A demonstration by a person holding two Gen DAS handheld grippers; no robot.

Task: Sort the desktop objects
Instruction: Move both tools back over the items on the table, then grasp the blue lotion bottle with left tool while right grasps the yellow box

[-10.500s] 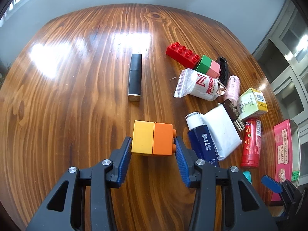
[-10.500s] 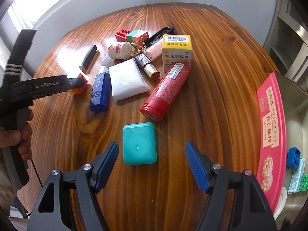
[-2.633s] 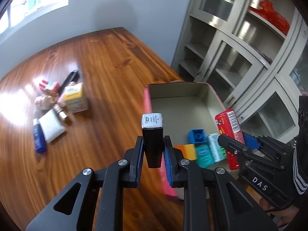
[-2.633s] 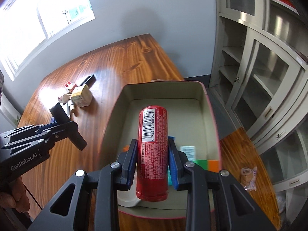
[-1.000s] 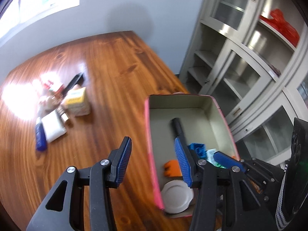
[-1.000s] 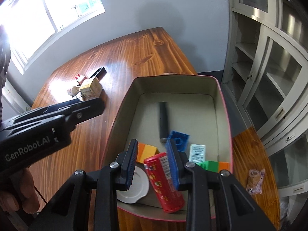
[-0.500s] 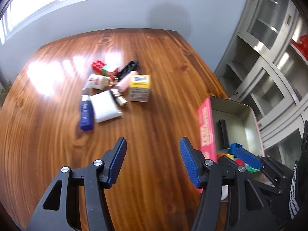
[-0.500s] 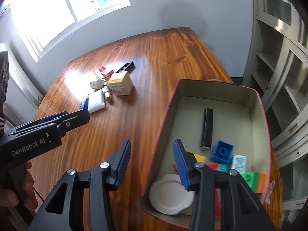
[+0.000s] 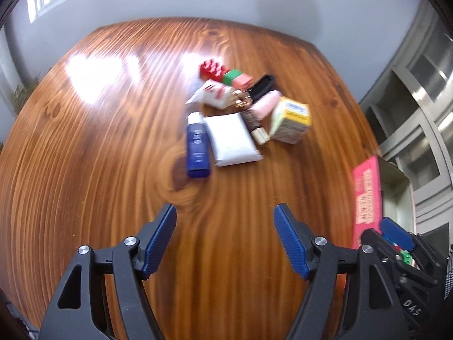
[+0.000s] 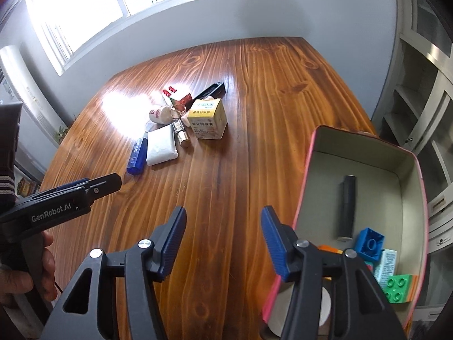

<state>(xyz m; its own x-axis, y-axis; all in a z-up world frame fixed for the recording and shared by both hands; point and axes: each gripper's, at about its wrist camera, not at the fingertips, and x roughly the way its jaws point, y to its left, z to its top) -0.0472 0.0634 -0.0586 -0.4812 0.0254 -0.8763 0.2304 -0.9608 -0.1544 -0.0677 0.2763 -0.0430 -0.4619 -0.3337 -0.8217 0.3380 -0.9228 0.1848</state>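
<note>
A cluster of small objects lies on the wooden table: a blue bottle (image 9: 197, 146), a white packet (image 9: 231, 139), a yellow box (image 9: 293, 120), a red brick (image 9: 213, 69) and a black comb (image 9: 262, 85). My left gripper (image 9: 225, 222) hangs over bare wood short of the cluster, its jaws opening with nothing between them. My right gripper (image 10: 223, 225) is over the table just left of the pink tin (image 10: 307, 170), jaws opening and empty too. In the tin lie a black tube (image 10: 347, 206), a blue brick (image 10: 371, 243) and a green brick (image 10: 397, 287).
The same cluster shows in the right wrist view, with the yellow box (image 10: 209, 119) nearest the tin. The left gripper (image 10: 85, 191) and a person's hand (image 10: 25, 274) sit at the left. Grey cabinets (image 10: 424, 90) stand beyond the table's right edge.
Both grippers let go of the black tube and red can in the tin, then swung left away from it over the table. Their jaws have spread wider.
</note>
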